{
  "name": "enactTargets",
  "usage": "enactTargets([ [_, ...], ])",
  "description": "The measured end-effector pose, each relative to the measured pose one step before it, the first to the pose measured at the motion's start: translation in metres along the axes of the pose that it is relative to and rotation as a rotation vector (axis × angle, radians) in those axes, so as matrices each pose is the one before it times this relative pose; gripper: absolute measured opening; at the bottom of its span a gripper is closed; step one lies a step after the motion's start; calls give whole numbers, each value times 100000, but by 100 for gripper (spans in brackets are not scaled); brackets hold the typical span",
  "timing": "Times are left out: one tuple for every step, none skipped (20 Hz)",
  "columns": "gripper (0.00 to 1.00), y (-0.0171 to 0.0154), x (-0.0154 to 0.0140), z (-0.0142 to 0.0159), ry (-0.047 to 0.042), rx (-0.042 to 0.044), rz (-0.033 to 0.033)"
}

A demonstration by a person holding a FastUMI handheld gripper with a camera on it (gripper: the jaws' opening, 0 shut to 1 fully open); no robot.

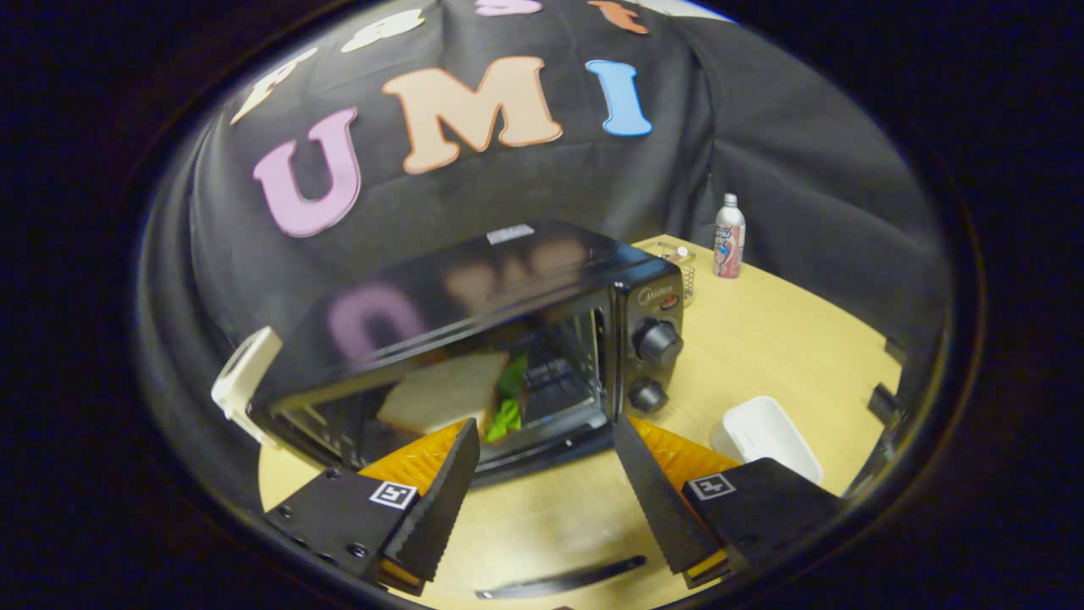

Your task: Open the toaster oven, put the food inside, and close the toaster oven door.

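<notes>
The sandwich (pixel 449 391) already lies inside the toaster oven (pixel 474 339), white bread on top with green lettuce poking out at its right side, resting on the rack just beyond the gripper's left finger. The oven sits on a pale wooden table (pixel 762 339), tilted in this view, its two knobs (pixel 656 343) on the right-hand panel. I cannot make out clearly where the door hangs; a dark strip along the oven's front bottom edge looks like the dropped door, so I take it to be open.

The gripper (pixel 546 483) hovers just in front of the oven mouth with its fingers spread wide and nothing between them but bare tabletop.

So by my reckoning the food is in and the step in hand is the last one: shutting the door. That calls for getting a finger under the door's front edge or handle and swinging it up until it seats, without nudging the sandwich.

Off to the right, near the right finger, sits a white dish (pixel 766 436). Farther back on the table stand a bottle (pixel 729 236) and a small glass jar (pixel 680 267), well apart from the oven's front.
</notes>
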State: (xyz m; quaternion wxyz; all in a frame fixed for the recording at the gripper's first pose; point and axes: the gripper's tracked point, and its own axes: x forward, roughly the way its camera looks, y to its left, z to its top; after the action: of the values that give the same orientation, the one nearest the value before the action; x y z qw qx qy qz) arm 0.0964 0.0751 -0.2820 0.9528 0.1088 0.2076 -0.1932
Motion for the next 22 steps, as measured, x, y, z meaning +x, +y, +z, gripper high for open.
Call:
enactTargets([
  [100, -433, -930, -785, 3270, -4972, -2125],
  [100, -209, -755, -879, 3298, -4610, -1818],
  [100, -49, -864, -844, 3597, -3739, -984],
  [100, 149, -674, -1181, 3752, -2707, -54],
  [100, 373, -663, -1036, 3358, -1822, 1299],
  [100, 472, -572, -1170, 3168, -1106, 1606],
  [100, 529, -533, -1253, 3396, -672, 2178],
  [100, 367, -390, -1245, 2771, -439, 1716],
  [100, 654, -364, -1041, 2289, -473, 2161],
  [100, 601, -199, -1272, 3070, -350, 1671],
  [100, 398, -183, -1219, 2983, -766, 1473],
  [100, 215, -122, -1072, 2779, -1146, 755],
  [100, 44, 214, -1197, 3272, -2021, 35],
  [100, 142, 348, -1147, 2861, -2687, 130],
  [100, 206, 448, -614, 2050, -2323, 389],
  [100, 345, 558, -593, 1593, -1971, 895],
  [100, 262, 577, -318, 1272, -1819, 553],
  [100, 308, 644, -129, 1068, -1959, 793],
  [100, 311, 495, 91, 435, -1481, 444],
  [100, 450, 290, 60, 416, -1137, 897],
  [100, 541, 293, 433, -791, -165, 1025],
  [100, 320, 442, 246, -294, 751, 1018],
])
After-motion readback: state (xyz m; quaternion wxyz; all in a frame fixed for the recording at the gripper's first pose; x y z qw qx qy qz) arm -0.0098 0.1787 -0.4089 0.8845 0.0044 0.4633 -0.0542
